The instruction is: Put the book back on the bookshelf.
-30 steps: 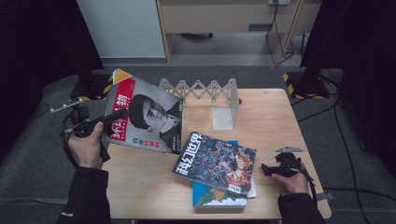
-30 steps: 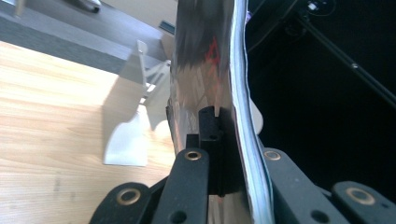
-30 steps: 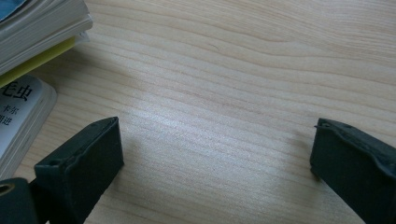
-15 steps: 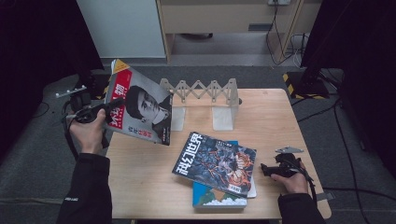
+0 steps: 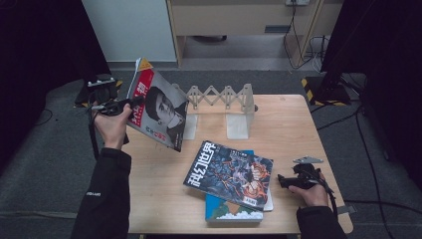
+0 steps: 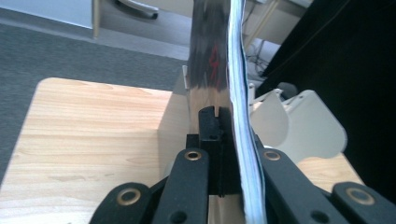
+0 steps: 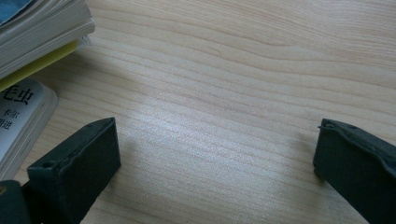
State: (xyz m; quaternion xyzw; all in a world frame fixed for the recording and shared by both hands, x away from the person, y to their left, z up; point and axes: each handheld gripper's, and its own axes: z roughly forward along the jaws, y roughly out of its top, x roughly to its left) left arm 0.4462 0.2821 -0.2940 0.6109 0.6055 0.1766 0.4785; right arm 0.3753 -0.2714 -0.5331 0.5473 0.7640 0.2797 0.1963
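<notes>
We see a thin glossy magazine (image 5: 158,110) with a red-edged cover showing a black-and-white portrait, lifted clear of the wooden table (image 5: 293,124) above its far left corner. It stands tilted, cover facing the near right. From the left gripper view we meet it edge-on (image 6: 238,93), its pages clamped between the black jaws.

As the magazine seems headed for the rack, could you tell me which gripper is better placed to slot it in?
Left. The left gripper already clamps the magazine beside the rack; the right gripper rests open, empty, near the stacked books.
</notes>
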